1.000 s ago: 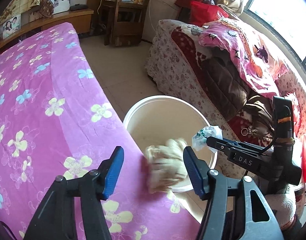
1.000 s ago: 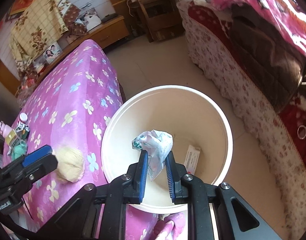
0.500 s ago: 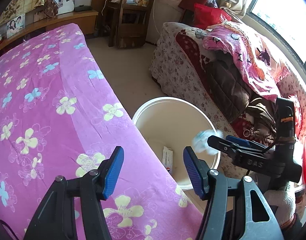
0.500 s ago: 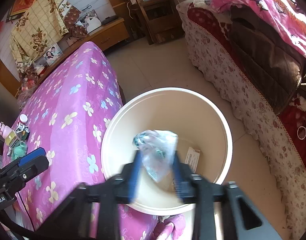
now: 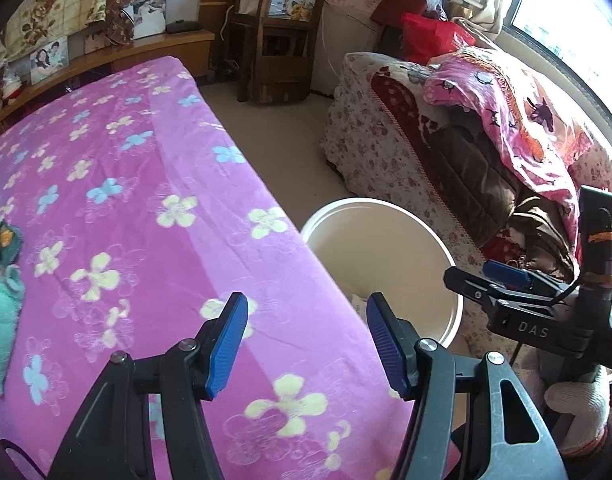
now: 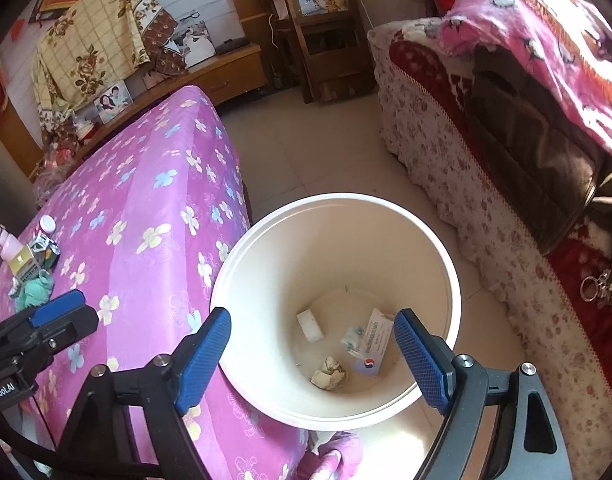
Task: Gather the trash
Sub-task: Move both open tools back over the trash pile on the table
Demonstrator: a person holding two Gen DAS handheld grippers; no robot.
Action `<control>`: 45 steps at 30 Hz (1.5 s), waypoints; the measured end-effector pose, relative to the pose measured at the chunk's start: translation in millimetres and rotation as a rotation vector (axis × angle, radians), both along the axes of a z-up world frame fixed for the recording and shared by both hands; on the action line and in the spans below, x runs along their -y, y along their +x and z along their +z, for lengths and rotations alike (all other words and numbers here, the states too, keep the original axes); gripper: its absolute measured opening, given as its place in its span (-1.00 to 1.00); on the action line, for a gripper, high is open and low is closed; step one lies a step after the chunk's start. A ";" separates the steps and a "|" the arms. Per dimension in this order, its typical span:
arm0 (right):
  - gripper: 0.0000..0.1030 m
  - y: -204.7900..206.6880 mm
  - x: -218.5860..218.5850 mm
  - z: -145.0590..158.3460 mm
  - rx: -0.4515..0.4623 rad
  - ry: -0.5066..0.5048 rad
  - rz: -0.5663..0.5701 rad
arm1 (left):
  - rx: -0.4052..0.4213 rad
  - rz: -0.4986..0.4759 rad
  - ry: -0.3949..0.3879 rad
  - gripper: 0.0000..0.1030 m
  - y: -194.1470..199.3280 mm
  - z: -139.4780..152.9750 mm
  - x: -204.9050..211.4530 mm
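A white bucket [image 6: 452, 284] stands on the floor beside the pink flowered bed [image 6: 145, 216]. Inside lie a crumpled beige wad [image 6: 328, 374], a crumpled plastic wrapper [image 6: 352, 338], a small card packet [image 6: 374, 342] and a white block [image 6: 310, 324]. My right gripper [image 6: 312, 354] is open and empty above the bucket's near rim. My left gripper [image 5: 306, 344] is open and empty over the bed's edge, the bucket [image 5: 386, 216] just to its right. The right gripper also shows in the left wrist view [image 5: 502, 276].
On the bed's far left lie a green cloth [image 6: 35, 290], a pink bottle [image 6: 3, 244], a small box [image 6: 23, 264] and a white-capped bottle [image 6: 45, 226]. A floral sofa [image 6: 486, 208] with blankets stands right of the bucket. Wooden shelf [image 6: 318, 32] at the back.
The left gripper dropped the beige wad and the right gripper opened and dropped the plastic wrapper; both now lie in the bucket. The left gripper moved back over the bed.
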State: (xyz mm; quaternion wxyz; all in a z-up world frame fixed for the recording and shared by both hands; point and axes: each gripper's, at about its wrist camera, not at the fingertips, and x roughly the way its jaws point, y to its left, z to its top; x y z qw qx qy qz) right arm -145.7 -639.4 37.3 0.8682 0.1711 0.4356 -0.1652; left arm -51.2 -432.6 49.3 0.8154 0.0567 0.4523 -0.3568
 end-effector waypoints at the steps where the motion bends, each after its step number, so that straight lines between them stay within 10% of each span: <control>1: 0.68 -0.1 -2.7 2.1 0.002 -0.003 0.005 | 0.008 0.009 0.004 0.21 -0.4 0.9 -5.1; 33: 0.66 117.6 -268.9 61.0 0.118 0.050 0.538 | 0.049 0.599 0.124 0.21 57.4 4.0 -344.1; 45: 0.66 204.2 -325.5 76.2 0.103 0.017 0.598 | -0.044 0.729 0.093 0.21 127.0 -21.0 -377.6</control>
